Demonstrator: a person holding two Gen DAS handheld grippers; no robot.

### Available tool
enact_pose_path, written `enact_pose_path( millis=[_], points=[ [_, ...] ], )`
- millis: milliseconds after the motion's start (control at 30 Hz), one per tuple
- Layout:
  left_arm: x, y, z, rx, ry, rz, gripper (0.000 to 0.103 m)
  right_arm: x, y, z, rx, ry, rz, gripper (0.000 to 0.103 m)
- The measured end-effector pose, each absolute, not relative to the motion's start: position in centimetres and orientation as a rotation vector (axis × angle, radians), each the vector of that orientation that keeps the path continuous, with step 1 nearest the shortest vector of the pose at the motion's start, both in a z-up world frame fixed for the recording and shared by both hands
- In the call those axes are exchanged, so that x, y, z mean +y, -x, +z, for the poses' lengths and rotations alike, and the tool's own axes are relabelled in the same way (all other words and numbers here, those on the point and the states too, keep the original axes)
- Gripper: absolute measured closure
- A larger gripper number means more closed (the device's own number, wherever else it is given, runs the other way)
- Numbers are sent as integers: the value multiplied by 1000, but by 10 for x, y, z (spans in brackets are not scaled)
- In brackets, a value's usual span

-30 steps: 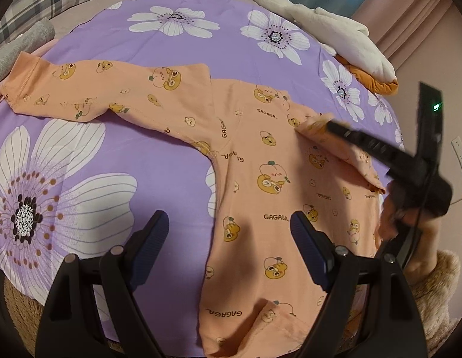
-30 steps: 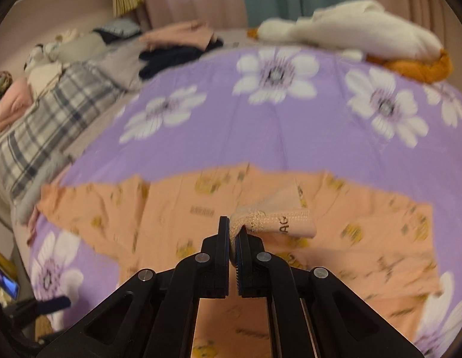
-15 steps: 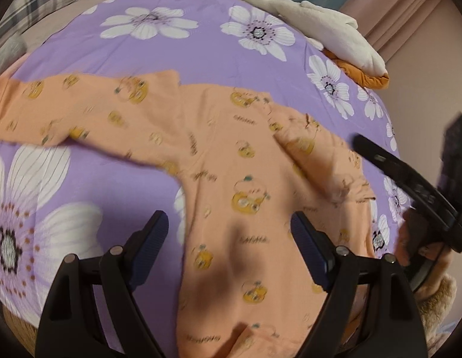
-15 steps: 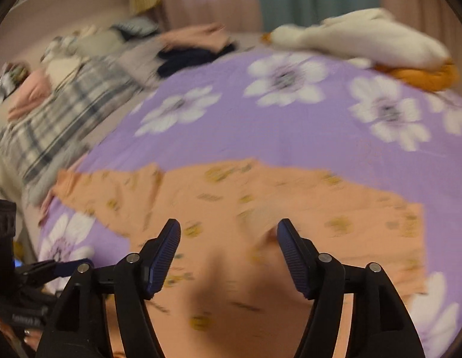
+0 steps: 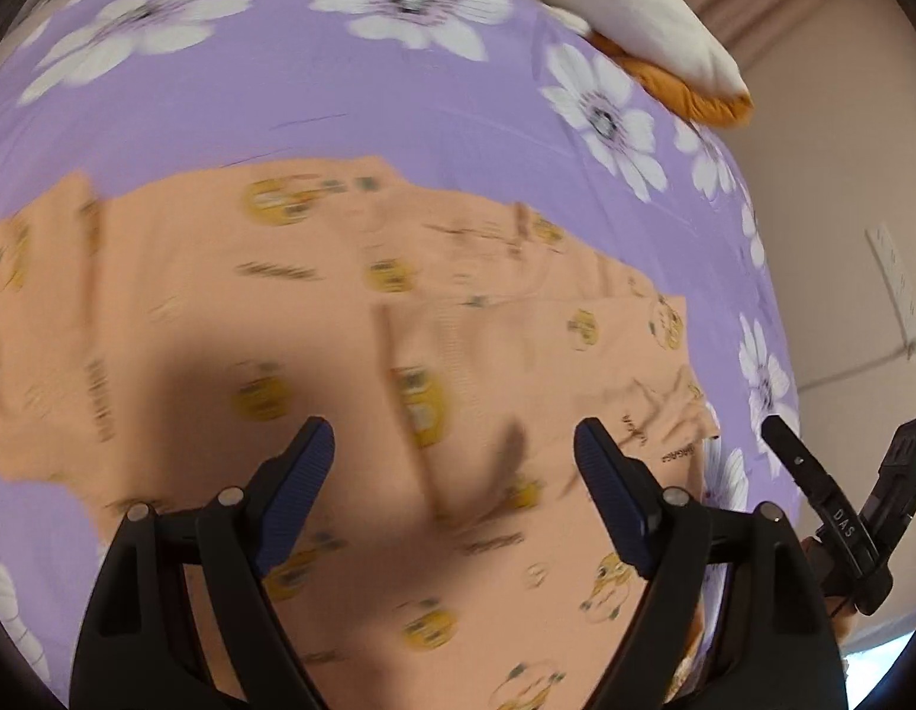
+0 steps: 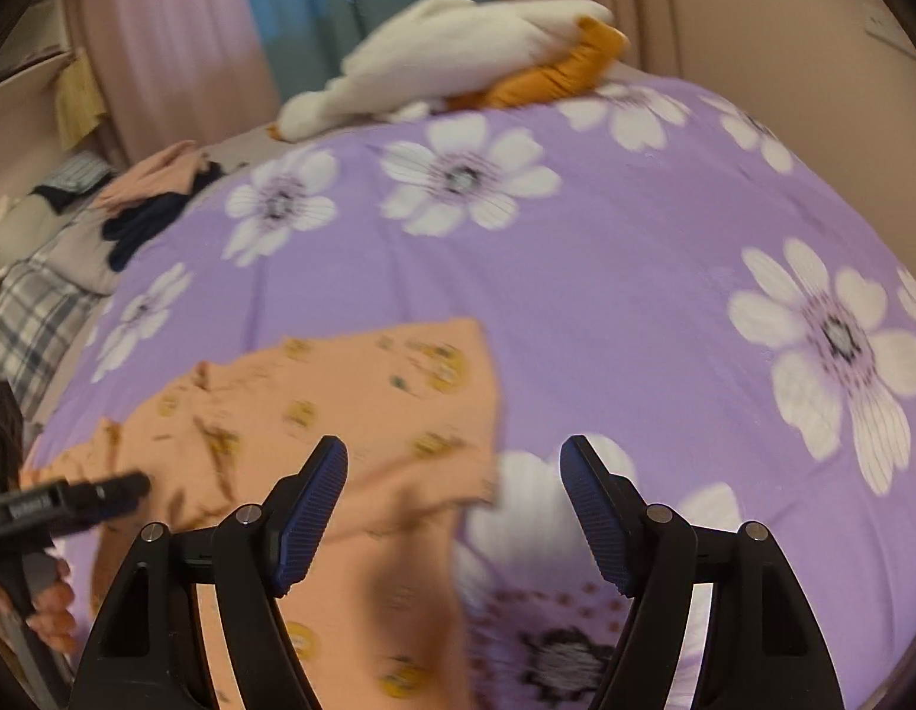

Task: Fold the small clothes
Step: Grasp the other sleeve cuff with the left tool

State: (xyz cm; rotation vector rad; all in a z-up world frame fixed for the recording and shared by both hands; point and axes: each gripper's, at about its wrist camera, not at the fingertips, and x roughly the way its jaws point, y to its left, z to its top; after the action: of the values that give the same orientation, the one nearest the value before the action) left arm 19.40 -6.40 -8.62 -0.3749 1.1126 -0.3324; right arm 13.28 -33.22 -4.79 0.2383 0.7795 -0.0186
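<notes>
An orange baby garment [image 5: 351, 355] with yellow cartoon prints lies flat on the purple flowered bedspread [image 5: 292, 89]; one sleeve lies folded across its body. My left gripper [image 5: 455, 444] is open and empty, low over the garment's middle. The garment also shows in the right wrist view [image 6: 339, 414]. My right gripper [image 6: 455, 467] is open and empty, over the garment's right edge and the bedspread [image 6: 635, 236]. The right gripper's finger [image 5: 813, 485] shows at the far right of the left wrist view. The left gripper's finger [image 6: 67, 497] shows at the left of the right wrist view.
A white and orange plush pile [image 5: 653, 29] lies at the bed's far edge, also in the right wrist view [image 6: 476, 53]. Folded clothes and a plaid blanket [image 6: 38, 307] sit at the far left. Curtains [image 6: 316, 29] hang behind the bed.
My right gripper let go of the sleeve, opened and pulled back to the right. My left gripper moved forward over the garment's body. Both views are motion-blurred.
</notes>
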Motion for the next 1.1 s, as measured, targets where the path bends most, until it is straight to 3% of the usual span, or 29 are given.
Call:
enact_pose_path(
  millis=[167,500,567,633,800,1100],
  points=[
    [-101,-198,-107,1158,275,-291,21,-352,-129,-64,807,-312,-44,29],
    [-109,-192,-124,1030,58,-78,20,-358,-123,-75,814,-338,-40,29],
    [-97,-194,-122,1025,96,-66,31,-358,-122,-75,809,-335,-38,29],
    [-86,-195,-118,1009,123,-46,50,-357,-122,-76,809,-327,-43,29],
    [-66,-200,-116,1000,196,-60,77,-354,-124,-76,812,-335,-29,29],
    [-41,-190,-113,1021,311,-83,78,-351,-124,-77,814,-330,-22,29]
  ],
)
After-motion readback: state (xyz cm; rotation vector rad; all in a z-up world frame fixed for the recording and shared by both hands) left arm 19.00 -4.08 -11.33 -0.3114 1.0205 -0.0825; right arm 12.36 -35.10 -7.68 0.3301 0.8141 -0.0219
